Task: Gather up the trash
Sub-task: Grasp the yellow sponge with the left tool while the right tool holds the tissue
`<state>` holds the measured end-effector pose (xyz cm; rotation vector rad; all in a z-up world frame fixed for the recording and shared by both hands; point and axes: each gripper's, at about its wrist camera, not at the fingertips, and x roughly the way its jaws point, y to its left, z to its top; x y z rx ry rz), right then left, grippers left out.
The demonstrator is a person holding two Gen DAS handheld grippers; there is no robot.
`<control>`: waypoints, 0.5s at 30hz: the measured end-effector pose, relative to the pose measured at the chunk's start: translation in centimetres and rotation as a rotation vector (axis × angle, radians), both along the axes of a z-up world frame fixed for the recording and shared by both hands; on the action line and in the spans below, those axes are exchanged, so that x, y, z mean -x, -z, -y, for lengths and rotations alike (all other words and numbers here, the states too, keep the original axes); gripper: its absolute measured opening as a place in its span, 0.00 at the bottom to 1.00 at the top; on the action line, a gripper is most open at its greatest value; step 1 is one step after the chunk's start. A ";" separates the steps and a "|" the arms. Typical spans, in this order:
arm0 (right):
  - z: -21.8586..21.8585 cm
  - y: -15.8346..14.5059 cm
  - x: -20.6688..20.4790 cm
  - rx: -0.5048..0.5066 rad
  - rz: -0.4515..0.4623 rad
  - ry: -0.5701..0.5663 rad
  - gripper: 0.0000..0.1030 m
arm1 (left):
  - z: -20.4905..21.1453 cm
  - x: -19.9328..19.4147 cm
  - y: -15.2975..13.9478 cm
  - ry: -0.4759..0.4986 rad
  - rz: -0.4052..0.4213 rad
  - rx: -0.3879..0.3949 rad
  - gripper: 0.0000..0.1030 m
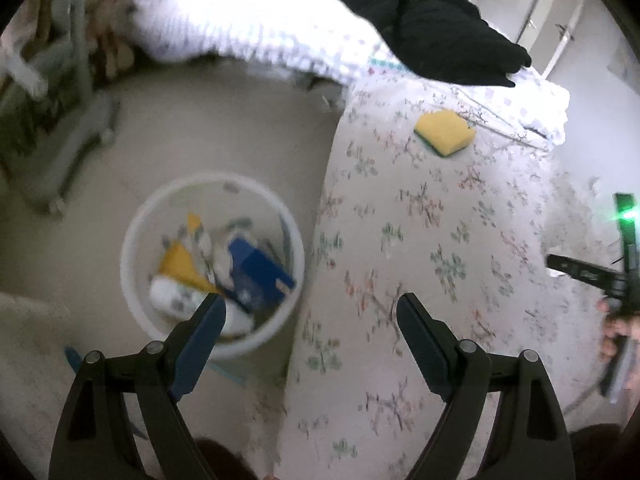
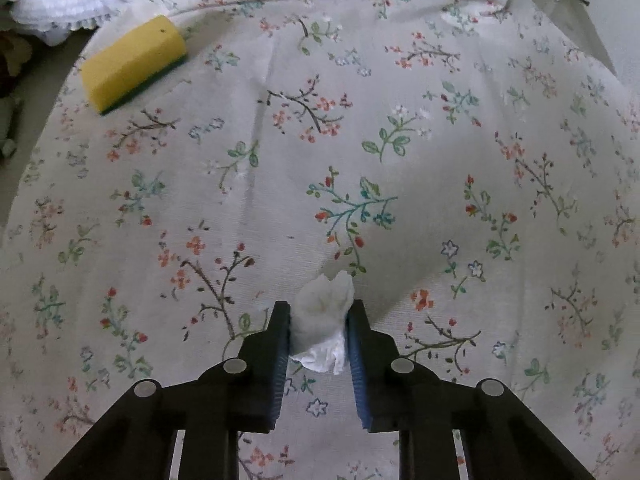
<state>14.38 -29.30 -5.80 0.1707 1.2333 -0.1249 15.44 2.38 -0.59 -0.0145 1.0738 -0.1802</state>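
Right gripper [image 2: 319, 320], jaws clenched on a crumpled tissue [image 2: 322, 316] just above the floral bedspread [image 2: 360, 140]. Left gripper [image 1: 310, 312], jaws released, hovers beside the white bin [image 1: 134, 216], already holding trash. Remaining: bin the tissue; a yellow sponge [image 2: 134, 62] lies at 10 o'clock.

one sponge [image 2: 134, 63]; one tissue [image 2: 323, 316]; one bin [image 1: 212, 262]

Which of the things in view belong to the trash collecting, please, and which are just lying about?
Belonging to the job:
crumpled tissue, clamped in the right hand-held gripper
white bin holding trash
left hand-held gripper, open

Just lying about:
yellow sponge
black garment
white bedding
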 end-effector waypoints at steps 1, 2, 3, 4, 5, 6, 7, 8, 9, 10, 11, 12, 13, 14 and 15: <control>0.2 -0.5 0.2 -0.011 0.012 -0.005 0.23 | 0.5 -0.3 -0.1 0.004 0.012 0.000 0.87; 0.6 -1.1 0.4 -0.025 0.028 -0.006 0.23 | 1.2 -0.7 -0.3 0.009 0.024 0.004 0.87; 0.9 -1.3 0.7 -0.035 0.039 -0.004 0.23 | 1.8 -1.1 -0.3 0.013 0.031 0.009 0.87; 1.4 -1.7 1.0 -0.047 0.055 -0.001 0.23 | 2.3 -1.6 -0.3 0.017 0.039 0.012 0.87; 2.0 -2.3 1.1 -0.059 0.075 0.009 0.23 | 3.1 -2.1 -0.3 0.023 0.047 0.012 0.87; 2.5 -2.7 1.3 -0.069 0.087 0.020 0.23 | 4.0 -2.7 -0.2 0.031 0.055 0.011 0.87; 3.2 -3.0 1.5 -0.087 0.098 0.036 0.23 | 4.9 -3.2 -0.1 0.042 0.063 0.005 0.87; 4.1 -3.3 1.7 -0.117 0.109 0.059 0.23 | 5.9 -3.8 0.1 0.054 0.072 -0.005 0.86; 5.1 -3.6 1.7 -0.147 0.120 0.088 0.23 | 7.1 -4.6 0.3 0.068 0.084 -0.017 0.86; 6.0 -3.9 1.7 -0.158 0.130 0.110 0.23 | 8.3 -5.4 0.5 0.082 0.094 -0.022 0.86; 7.1 -4.1 1.9 -0.149 0.140 0.139 0.23 | 9.4 -6.1 0.7 0.098 0.098 -0.018 0.86; 7.7 -4.2 1.5 -0.138 0.143 0.156 0.23 | 10.7 -7.1 0.7 0.120 0.101 0.020 0.86; 8.4 -4.4 1.5 -0.133 0.144 0.173 0.23 | 11.5 -8.1 0.8 0.133 0.102 0.082 0.86; 9.3 -4.3 1.7 -0.150 0.145 0.193 0.23 | 11.9 -8.8 0.8 0.130 0.100 0.120 0.83; 9.9 -4.3 1.9 -0.172 0.147 0.205 0.23 | 12.6 -10.1 1.0 0.118 0.088 0.179 0.78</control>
